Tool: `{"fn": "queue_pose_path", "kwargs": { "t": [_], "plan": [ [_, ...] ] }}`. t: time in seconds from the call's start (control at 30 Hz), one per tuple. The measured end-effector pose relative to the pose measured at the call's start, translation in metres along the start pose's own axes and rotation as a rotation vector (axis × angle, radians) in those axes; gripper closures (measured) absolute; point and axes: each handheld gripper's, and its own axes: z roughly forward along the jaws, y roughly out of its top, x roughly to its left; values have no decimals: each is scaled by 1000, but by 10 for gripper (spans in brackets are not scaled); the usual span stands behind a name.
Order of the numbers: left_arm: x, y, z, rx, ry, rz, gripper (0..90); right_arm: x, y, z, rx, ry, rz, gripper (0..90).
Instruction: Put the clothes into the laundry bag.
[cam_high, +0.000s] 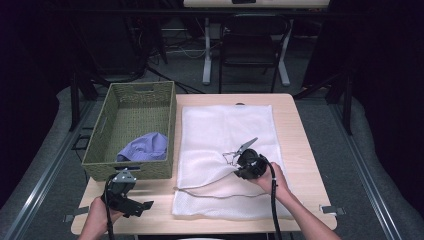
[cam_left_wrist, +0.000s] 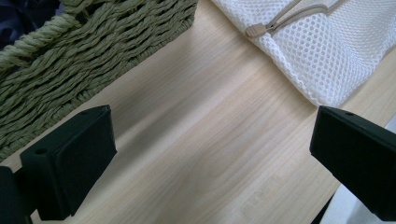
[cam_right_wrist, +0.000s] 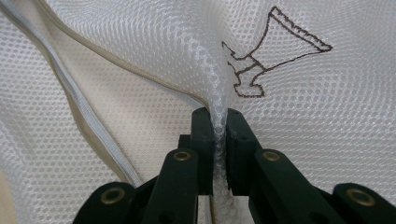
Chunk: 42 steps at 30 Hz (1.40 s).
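White mesh bag lies mid-worktop, long axis twelve to six; my right tongs are clamped on a pinched fold. My left tongs, wide open and empty, sit at eight o'clock, farther off.

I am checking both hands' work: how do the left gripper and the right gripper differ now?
The left gripper is open, with nothing between its jaws; the right gripper is shut on the mesh bag. The left gripper is over bare table near the basket; the right gripper is over the bag, pinching up a fold. Both have black jaws.
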Motion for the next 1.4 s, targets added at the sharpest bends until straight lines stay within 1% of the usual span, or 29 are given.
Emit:
{"fn": "queue_pose_path", "kwargs": {
  "t": [0.03,0.07,0.13,0.2,0.33,0.47,0.53,0.77,0.8,0.83,0.87,0.9,0.93,0.97,1.0,1.07,1.1,1.13,1.3,1.37,1.4],
  "plan": [
    [0,1,-1,0,1,-2,1,1,0,-3,-15,-4,13,842],
    [0,1,-1,-6,2,-5,1,1,0,-4,-23,-4,15,842],
    [-1,1,-2,-10,5,1,1,2,1,-5,-34,-2,8,841],
    [-1,1,-1,-15,9,-2,1,2,1,-6,-40,-4,5,841],
    [-1,1,-2,-5,16,-9,1,3,2,-12,-63,-14,4,842],
    [-1,1,-2,-3,11,-9,0,4,2,-15,-75,-16,7,842],
    [-1,1,-1,3,7,-3,0,3,3,-18,-88,-14,5,841],
    [-1,1,-2,0,5,-8,0,3,5,-22,-105,-17,3,843],
    [-1,1,-2,0,8,-8,1,3,5,-24,-105,-18,1,843],
    [-1,1,-2,16,20,-4,2,3,5,-25,-108,-19,-2,843],
    [0,1,-1,28,41,-5,2,4,5,-26,-106,-18,6,842],
    [0,1,-1,28,41,-5,8,4,5,-26,-106,-18,6,842],
    [1,1,-1,40,35,-20,8,3,5,-26,-114,-18,-8,842],
    [3,0,-1,35,13,-28,12,3,6,-27,-124,-19,-8,843],
    [3,0,-2,33,6,-22,13,3,6,-28,-124,-23,-10,844],
    [0,2,-4,19,13,-17,13,4,6,-29,-126,-26,-7,845],
    [0,3,-5,16,11,-10,13,4,7,-30,-128,-24,-15,845],
    [-2,4,-6,13,7,-2,11,4,8,-32,-137,-20,-18,845],
    [-4,8,-11,11,-3,12,6,5,11,-39,-161,-15,-26,846],
    [-6,10,-13,-1,-9,15,4,5,12,-42,-174,-16,-27,846],
    [-7,12,-15,3,-14,26,3,5,12,-43,-175,-16,-28,846]
  ]
}}
